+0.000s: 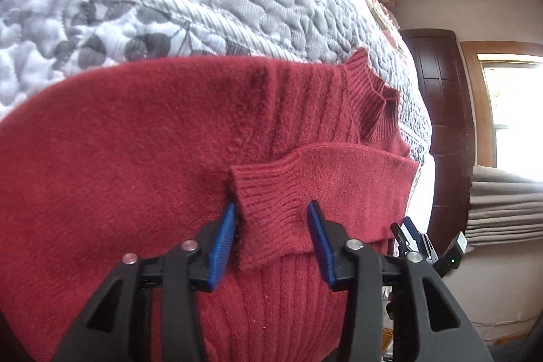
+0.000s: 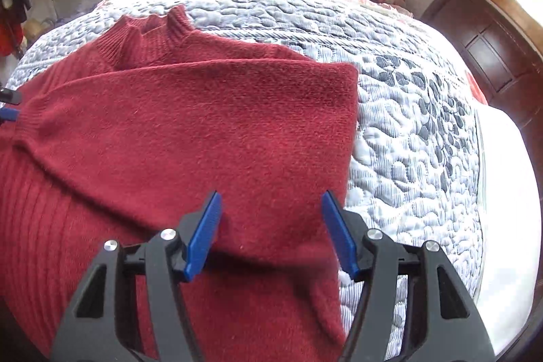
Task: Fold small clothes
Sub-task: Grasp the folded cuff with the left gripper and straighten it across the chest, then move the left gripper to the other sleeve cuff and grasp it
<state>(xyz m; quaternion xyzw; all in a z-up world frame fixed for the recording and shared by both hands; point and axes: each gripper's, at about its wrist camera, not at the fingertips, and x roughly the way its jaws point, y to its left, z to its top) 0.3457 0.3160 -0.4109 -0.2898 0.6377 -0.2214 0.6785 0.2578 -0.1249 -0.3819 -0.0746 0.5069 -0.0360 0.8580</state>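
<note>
Right under my left gripper (image 1: 273,240) lies the ribbed cuff (image 1: 271,195) of a sleeve, folded across the body of the one red sweater (image 1: 135,158). My jaws stand apart, one blue pad on each side of that cuff; the left pad sits against the cuff's edge, the right pad rests at its other side, but nothing is pinched between them. I cannot tell if the pads press into the knit or only hover over it.

My right gripper (image 2: 271,233) is also spread wide, over the folded side panel of the sweater (image 2: 203,131) near its right edge; its right pad lies at the line where red knit meets the quilt (image 2: 407,141). It grips nothing.

Beyond both tools the sweater spreads flat on the quilted bedspread, its ribbed collar (image 2: 152,33) at the far end. One sweater, two grippers, one cuff showing. Farther off stand a dark wooden cabinet (image 1: 437,97) and a bright window (image 1: 516,111).
</note>
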